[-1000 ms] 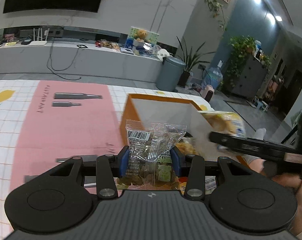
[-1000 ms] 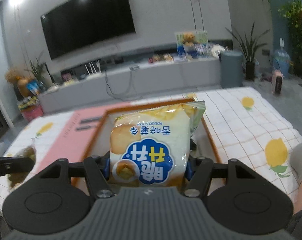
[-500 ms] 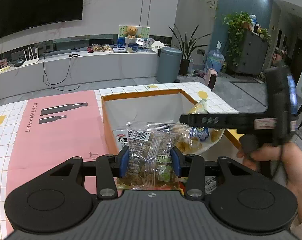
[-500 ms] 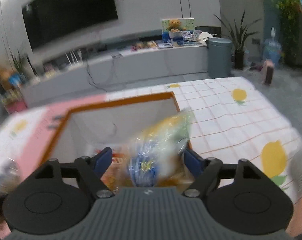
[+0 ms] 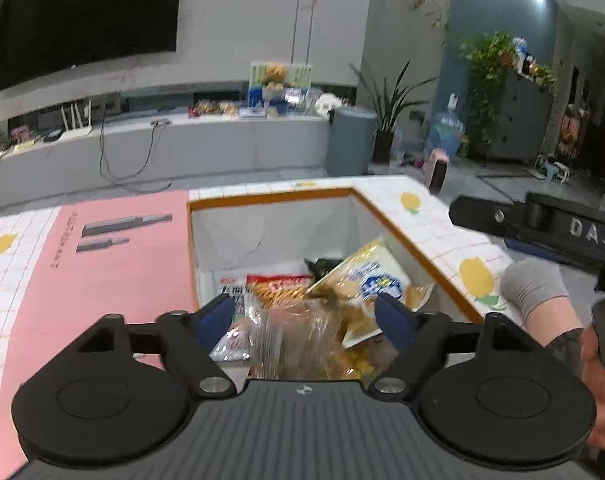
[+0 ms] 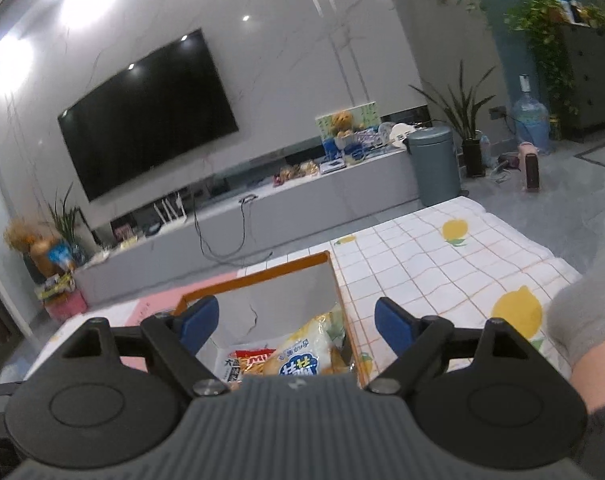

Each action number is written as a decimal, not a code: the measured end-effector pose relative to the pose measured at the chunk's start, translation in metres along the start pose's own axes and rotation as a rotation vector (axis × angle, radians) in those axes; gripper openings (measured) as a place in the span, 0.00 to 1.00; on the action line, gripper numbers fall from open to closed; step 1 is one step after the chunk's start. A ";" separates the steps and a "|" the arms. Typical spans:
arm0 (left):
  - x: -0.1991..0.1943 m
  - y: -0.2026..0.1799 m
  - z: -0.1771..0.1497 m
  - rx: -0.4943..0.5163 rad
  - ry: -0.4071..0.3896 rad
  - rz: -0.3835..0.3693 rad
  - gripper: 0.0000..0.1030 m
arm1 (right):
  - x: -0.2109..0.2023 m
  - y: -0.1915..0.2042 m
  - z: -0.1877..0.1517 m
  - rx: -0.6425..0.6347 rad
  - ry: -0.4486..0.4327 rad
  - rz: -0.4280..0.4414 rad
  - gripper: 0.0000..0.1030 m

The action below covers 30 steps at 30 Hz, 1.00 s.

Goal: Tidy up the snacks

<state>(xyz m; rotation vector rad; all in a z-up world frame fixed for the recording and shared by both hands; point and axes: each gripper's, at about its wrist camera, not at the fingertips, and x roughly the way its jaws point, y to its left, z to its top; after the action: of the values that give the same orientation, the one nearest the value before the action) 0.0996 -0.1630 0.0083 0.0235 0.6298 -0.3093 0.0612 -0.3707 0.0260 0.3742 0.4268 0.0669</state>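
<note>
An orange-rimmed box (image 5: 270, 196) with white inner walls stands on the table and holds several snack packs. My left gripper (image 5: 304, 316) is open above the box's near end; a clear bag of brown snacks (image 5: 294, 340) lies loose below, between the jaws. A yellow and blue chip bag (image 5: 370, 276) leans on the box's right side, beside a red pack (image 5: 278, 286). My right gripper (image 6: 296, 320) is open and empty above the box (image 6: 282, 270); the chip bag (image 6: 302, 356) lies below it. The right gripper's body (image 5: 542, 224) shows at the right of the left wrist view.
The table has a white grid cloth with lemons (image 6: 442, 264) and a pink mat (image 5: 102, 264) left of the box. Beyond the far edge are a grey TV bench (image 5: 162, 152), a grey bin (image 5: 350, 140) and plants.
The right gripper opened and dropped the chip bag into the box, then drew back. The left gripper opened and released the clear bag over the box.
</note>
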 end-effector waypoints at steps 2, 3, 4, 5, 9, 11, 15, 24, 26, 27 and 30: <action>-0.003 -0.003 0.001 0.006 0.000 0.021 0.96 | -0.008 0.000 -0.005 0.009 -0.009 -0.005 0.81; -0.004 -0.005 0.001 0.011 0.005 0.036 0.96 | -0.012 0.002 -0.008 0.007 -0.011 -0.011 0.81; -0.005 -0.007 0.001 0.016 0.011 0.048 0.96 | -0.015 0.003 -0.011 0.004 -0.012 -0.019 0.81; -0.007 -0.008 0.001 0.020 0.017 0.061 0.96 | -0.018 0.005 -0.016 0.004 -0.011 -0.029 0.81; -0.020 -0.009 -0.005 0.014 0.017 0.102 0.96 | -0.029 0.006 -0.032 0.039 0.005 -0.054 0.81; -0.027 -0.009 -0.008 0.012 0.013 0.118 0.96 | -0.033 0.007 -0.038 0.053 0.026 -0.070 0.81; -0.048 -0.009 -0.014 0.006 0.001 0.154 0.96 | -0.039 0.009 -0.051 0.053 0.083 -0.119 0.81; -0.078 -0.005 -0.028 -0.002 0.035 0.098 0.96 | -0.067 0.041 -0.082 -0.023 0.204 -0.194 0.83; -0.080 -0.004 -0.031 -0.003 0.036 0.116 0.96 | -0.073 0.051 -0.088 -0.042 0.218 -0.199 0.84; -0.081 -0.003 -0.033 -0.004 0.048 0.128 0.96 | -0.075 0.056 -0.090 -0.051 0.222 -0.203 0.84; -0.084 -0.002 -0.040 0.000 0.074 0.137 0.96 | -0.079 0.068 -0.099 -0.072 0.238 -0.209 0.84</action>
<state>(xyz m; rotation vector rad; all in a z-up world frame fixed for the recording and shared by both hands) 0.0117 -0.1372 0.0249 0.0779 0.6985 -0.1767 -0.0507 -0.2850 -0.0020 0.2500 0.6948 -0.0771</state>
